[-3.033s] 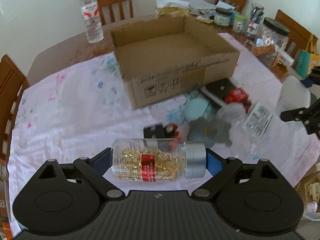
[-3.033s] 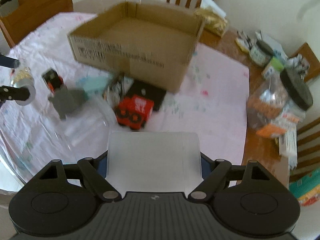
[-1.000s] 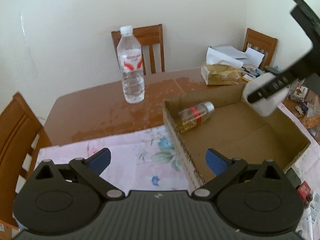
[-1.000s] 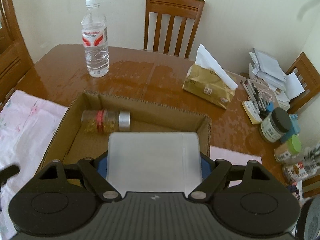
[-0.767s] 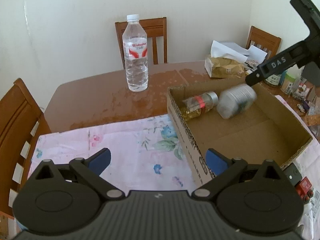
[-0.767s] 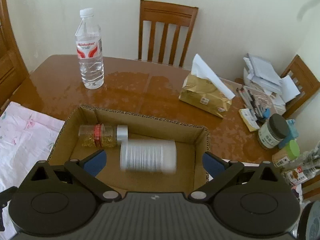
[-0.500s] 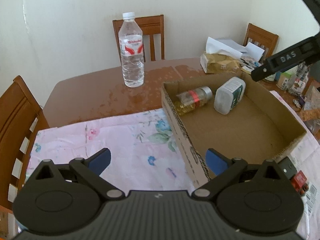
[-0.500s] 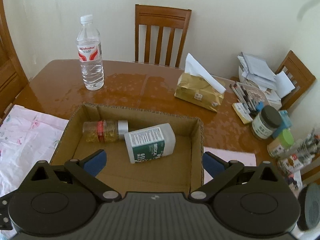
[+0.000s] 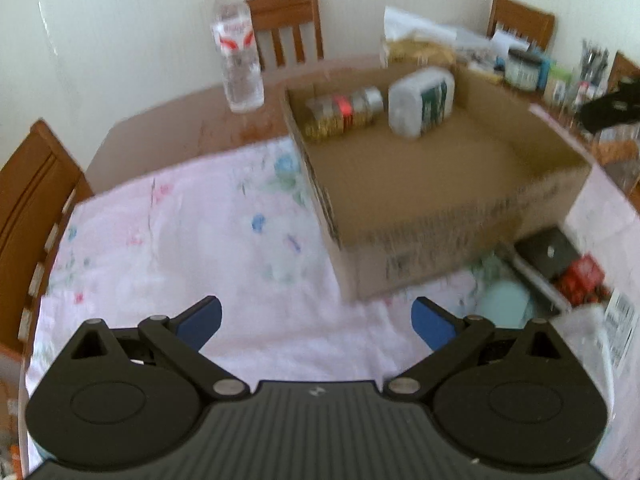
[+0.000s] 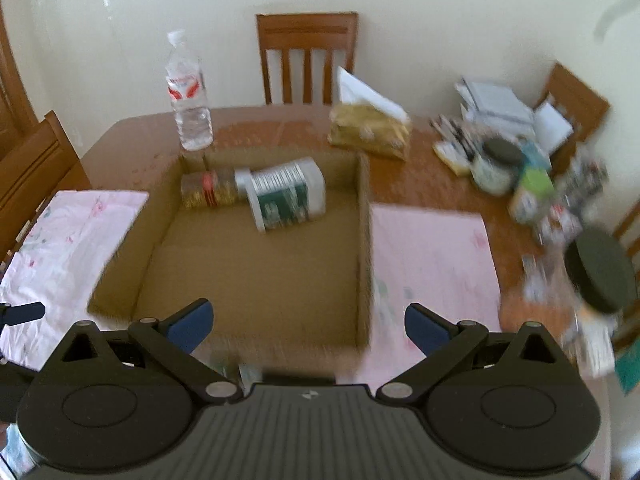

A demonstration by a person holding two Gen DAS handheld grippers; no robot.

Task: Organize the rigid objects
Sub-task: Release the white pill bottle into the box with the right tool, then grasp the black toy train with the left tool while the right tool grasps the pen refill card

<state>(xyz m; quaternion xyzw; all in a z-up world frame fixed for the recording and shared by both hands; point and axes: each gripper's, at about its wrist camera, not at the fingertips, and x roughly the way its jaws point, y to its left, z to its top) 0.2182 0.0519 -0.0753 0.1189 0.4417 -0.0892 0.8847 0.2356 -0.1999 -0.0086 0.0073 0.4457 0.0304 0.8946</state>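
An open cardboard box [image 10: 362, 240] [image 9: 460, 220] stands on the pink flowered cloth. Inside it, at the far end, lie a clear bottle of golden capsules [image 10: 212, 192] [image 9: 344, 114] and a white bottle with a green label [image 10: 286, 196] [image 9: 422, 102], side by side. My right gripper [image 10: 306, 322] is open and empty above the box's near edge. My left gripper [image 9: 316, 320] is open and empty over the cloth, left of the box. Loose items lie at the box's near right corner: a black flat case [image 9: 550, 250], a red toy [image 9: 582, 280] and a pale teal piece [image 9: 502, 306].
A water bottle [image 10: 188, 98] stands on the bare wood beyond the box, a gold tissue pack [image 10: 368, 128] to its right. Jars and clutter [image 10: 532, 184] crowd the right edge, with a black-lidded jar [image 10: 600, 276] nearest. Wooden chairs [image 10: 306, 56] ring the table.
The right gripper opened and dropped the white bottle into the box beside the capsule bottle, then drew back. The left gripper pulled back and tipped down, bringing the loose items into view.
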